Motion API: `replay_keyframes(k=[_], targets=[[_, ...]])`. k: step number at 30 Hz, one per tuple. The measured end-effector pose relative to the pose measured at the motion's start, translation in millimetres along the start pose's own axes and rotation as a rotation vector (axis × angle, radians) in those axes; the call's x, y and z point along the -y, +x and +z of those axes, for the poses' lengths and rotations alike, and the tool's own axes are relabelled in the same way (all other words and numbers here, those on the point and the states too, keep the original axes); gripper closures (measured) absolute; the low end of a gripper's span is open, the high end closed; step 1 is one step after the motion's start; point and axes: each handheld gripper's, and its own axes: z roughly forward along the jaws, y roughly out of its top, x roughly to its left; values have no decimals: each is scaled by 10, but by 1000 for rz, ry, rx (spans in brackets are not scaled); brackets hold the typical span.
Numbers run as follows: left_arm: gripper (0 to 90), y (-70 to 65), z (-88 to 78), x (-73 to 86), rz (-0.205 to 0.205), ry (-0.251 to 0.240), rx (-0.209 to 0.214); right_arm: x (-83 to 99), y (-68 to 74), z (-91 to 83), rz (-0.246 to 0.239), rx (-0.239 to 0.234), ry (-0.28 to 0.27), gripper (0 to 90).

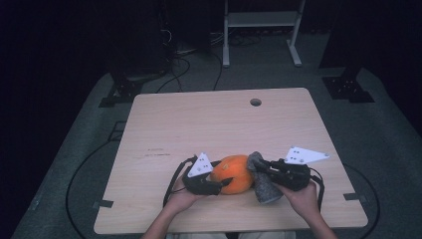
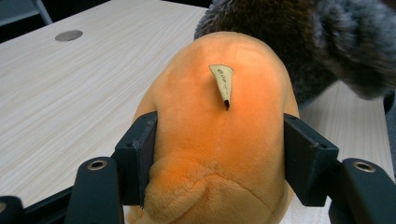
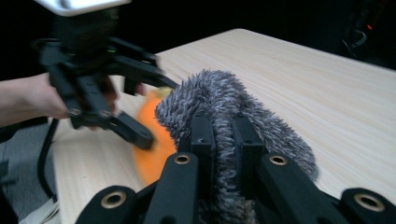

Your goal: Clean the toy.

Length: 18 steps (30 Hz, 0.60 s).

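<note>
While I work at the near edge of a pale wooden table (image 1: 199,119), I hold a gripper in each hand, and the two meet over a soft toy lying between them. The toy is an orange plush body (image 1: 233,173) with a grey furry part (image 1: 263,180) touching its right side; I cannot tell whether the two are joined. My left gripper (image 2: 219,163) has its fingers (image 2: 137,156) set on either side of the orange plush, pressing into its flanks, so I take it as gripped. A small tan tag (image 2: 223,84) stands up from the plush's top. My right gripper (image 3: 220,140) has its fingers nearly together, pinching a thin fold of the grey fur. I judge the step in hand to be securing both ends of the toy. The next move likely calls for lifting or pulling both hands together, keeping both grips firm so the soft pile does not slip free.
</note>
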Motion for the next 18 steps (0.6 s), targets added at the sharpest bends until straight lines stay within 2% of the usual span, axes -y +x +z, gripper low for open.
replay_keyframes(k=[2, 4, 7, 10, 12, 13, 16, 18], targets=[[356, -35, -2, -13, 19, -2, 7, -18, 79, 77, -40, -9, 22, 811], [361, -58, -16, -20, 28, -14, 15, 22, 87, 168, -47, -17, 60, 811], [376, -38, -68, -35, 9, -44, 13, 118, -9, 230, -16, -14, 77, 811], [378, 21, -131, -25, -23, -63, 9, 206, -141, 241, 29, 36, 122, 812], [380, 28, -134, -21, -18, -46, -2, 219, -164, 224, 51, 34, 113, 812], [381, 22, -126, -20, -14, -41, -3, 188, -141, 206, 53, 22, 91, 812], [383, -30, -96, -30, -5, -46, 7, 70, -9, 180, 20, -30, 27, 811], [383, -48, -88, -39, -23, -57, 29, 16, 96, 210, -28, -35, 35, 811]])
